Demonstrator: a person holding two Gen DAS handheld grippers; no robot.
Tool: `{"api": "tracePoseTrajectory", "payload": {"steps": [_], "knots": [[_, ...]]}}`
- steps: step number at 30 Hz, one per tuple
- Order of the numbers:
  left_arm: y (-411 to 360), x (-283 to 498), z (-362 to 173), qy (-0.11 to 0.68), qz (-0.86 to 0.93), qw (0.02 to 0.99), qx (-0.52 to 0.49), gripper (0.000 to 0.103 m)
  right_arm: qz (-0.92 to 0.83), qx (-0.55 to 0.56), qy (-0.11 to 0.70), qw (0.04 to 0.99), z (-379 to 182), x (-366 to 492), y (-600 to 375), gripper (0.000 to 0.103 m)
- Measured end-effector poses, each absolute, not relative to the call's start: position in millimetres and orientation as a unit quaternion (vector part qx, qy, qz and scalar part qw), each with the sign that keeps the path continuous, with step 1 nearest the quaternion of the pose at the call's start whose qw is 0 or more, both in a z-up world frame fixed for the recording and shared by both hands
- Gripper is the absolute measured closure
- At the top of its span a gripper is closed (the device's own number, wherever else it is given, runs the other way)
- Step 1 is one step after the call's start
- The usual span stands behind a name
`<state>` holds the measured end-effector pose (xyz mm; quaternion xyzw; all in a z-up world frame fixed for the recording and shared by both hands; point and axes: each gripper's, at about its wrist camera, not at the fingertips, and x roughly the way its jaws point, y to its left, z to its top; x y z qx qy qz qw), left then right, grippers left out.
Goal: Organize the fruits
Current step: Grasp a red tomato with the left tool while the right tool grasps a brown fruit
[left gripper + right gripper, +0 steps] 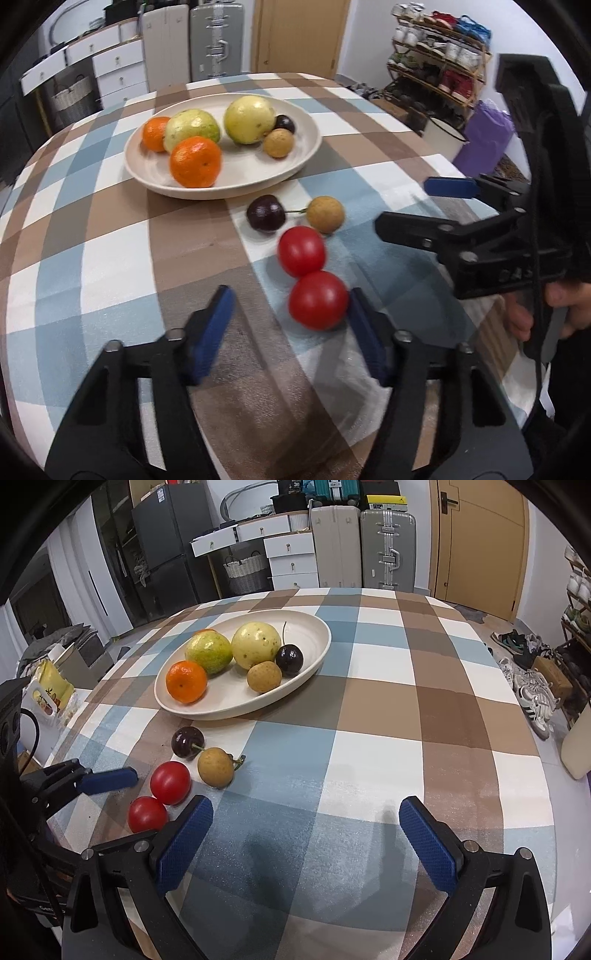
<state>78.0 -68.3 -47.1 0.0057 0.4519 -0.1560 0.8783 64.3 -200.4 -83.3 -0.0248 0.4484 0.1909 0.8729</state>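
Fruit still loose on the checked tablecloth (369,738) numbers four pieces, grouped just in front of the cream oval dish (314,626): a dark cherry (187,741), a tan longan (216,767) just beside it, and two red tomatoes touching one another. The far tomato (301,251) sits just beside the longan; the near tomato (318,300) lies closest to the person.

Left gripper (291,332): jaws part-way open and angled down at the cloth. The near tomato lies between them, hard against the right-hand blue pad (364,332), while the left-hand pad stands well clear of it. No two-sided grip is made, so the tomato is judged not yet held. The tool's placement suggests that this tomato is the next piece meant for the dish.

Right gripper (306,845): jaws wide open, nothing between them, poised over bare cloth to the side of the loose fruit. A hand (561,306) is visible on its handle in the left wrist view. It appears to be waiting clear of the other tool's work.

Dish contents: two oranges, the nearer orange (186,681) at the front and the other mostly hidden behind a green-yellow guava (208,651); a paler yellow guava (256,644); a second longan (264,676); a second cherry (289,660) with its stem up. Like fruits lie beside like, which suggests sorting by kind. Open room remains along the front of the dish for the four pieces outstanding.

Risk noted: contact on one side only may roll the near tomato against its neighbour.
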Motion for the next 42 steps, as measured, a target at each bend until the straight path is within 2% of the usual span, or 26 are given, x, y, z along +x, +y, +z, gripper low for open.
{"api": "tracePoseTrajectory", "payload": {"steps": [1,2,4,29,32,42], "knots": [[-69.3,76.9,-46.4,0.449,-0.161,0.879,0.008,0.054,0.191,-0.025,0.449,0.873,-83.5,64.2,-200.2,0.0],[-70.1,75.1,-46.2,0.448,-0.166,0.879,0.007,0.064,0.191,-0.025,0.449,0.872,-83.8,64.7,-199.5,0.0],[-70.1,74.0,-46.1,0.45,-0.189,0.873,-0.005,0.074,0.192,-0.026,0.45,0.872,-84.6,65.4,-197.9,0.0],[-2.8,83.7,-25.8,0.417,-0.129,0.895,-0.097,0.074,0.218,-0.022,0.459,0.861,-92.0,83.7,-170.2,0.003],[5.4,87.8,-26.1,0.415,-0.115,0.896,-0.103,0.074,0.218,-0.034,0.455,0.863,-92.1,85.4,-163.7,0.007],[15.3,95.2,-30.6,0.417,-0.097,0.896,-0.112,0.074,0.236,-0.055,0.444,0.862,-90.1,81.9,-147.9,0.029]]}}
